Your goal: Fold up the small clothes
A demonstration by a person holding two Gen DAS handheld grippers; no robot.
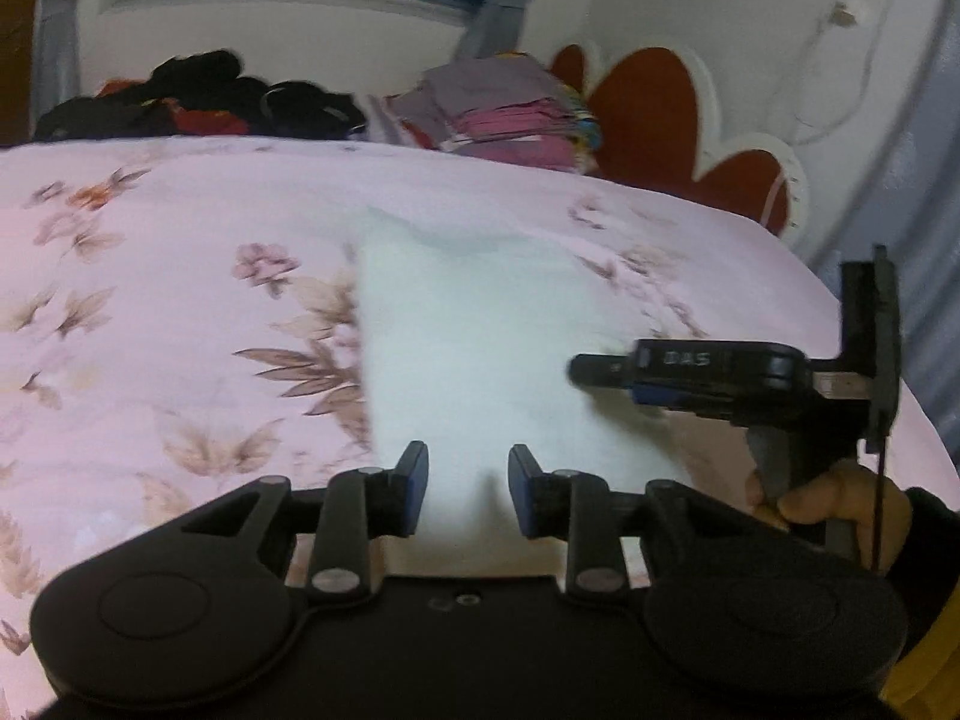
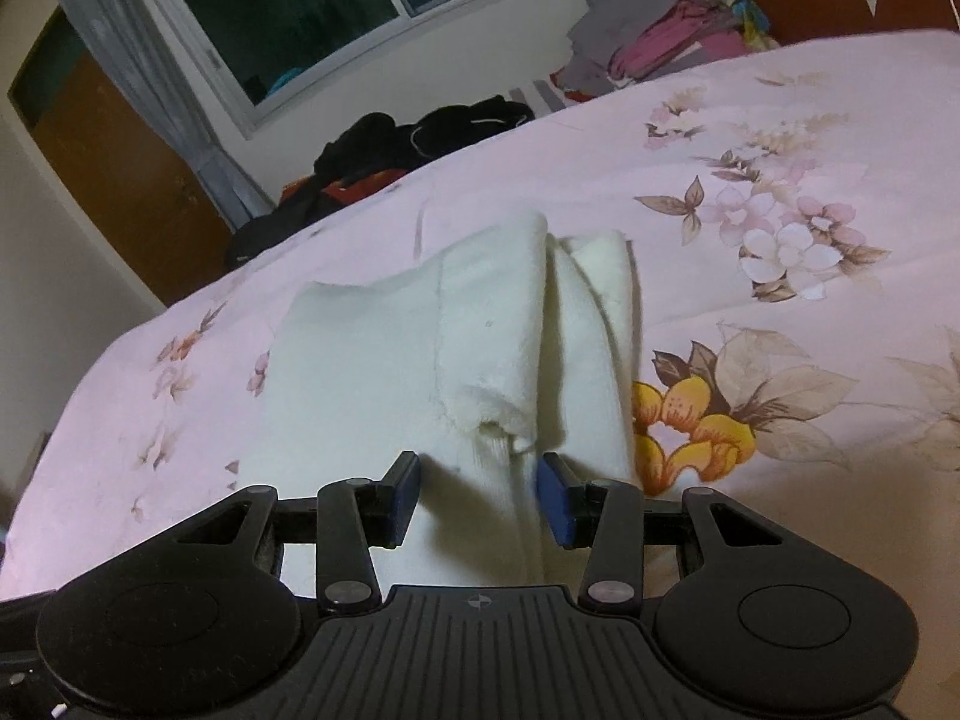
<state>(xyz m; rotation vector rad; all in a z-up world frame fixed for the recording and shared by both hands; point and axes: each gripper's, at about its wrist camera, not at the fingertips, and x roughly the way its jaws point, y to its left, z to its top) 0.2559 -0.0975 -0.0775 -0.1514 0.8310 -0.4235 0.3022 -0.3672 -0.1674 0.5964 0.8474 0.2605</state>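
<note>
I see the white cloth (image 2: 420, 360) lying on the pink floral bedspread (image 2: 780, 138), soft and nubbly, its right side folded over into long ridges. My left gripper (image 1: 468, 489) stands open above its near edge, gripping nothing. My right gripper (image 2: 480, 495) is open too, fabric between its jaws. It reads "DAS".

You see the small white knitted cloth (image 2: 384, 360) lying on the pink floral bedspread (image 2: 780, 138), its right side doubled over into a long raised fold.
</note>
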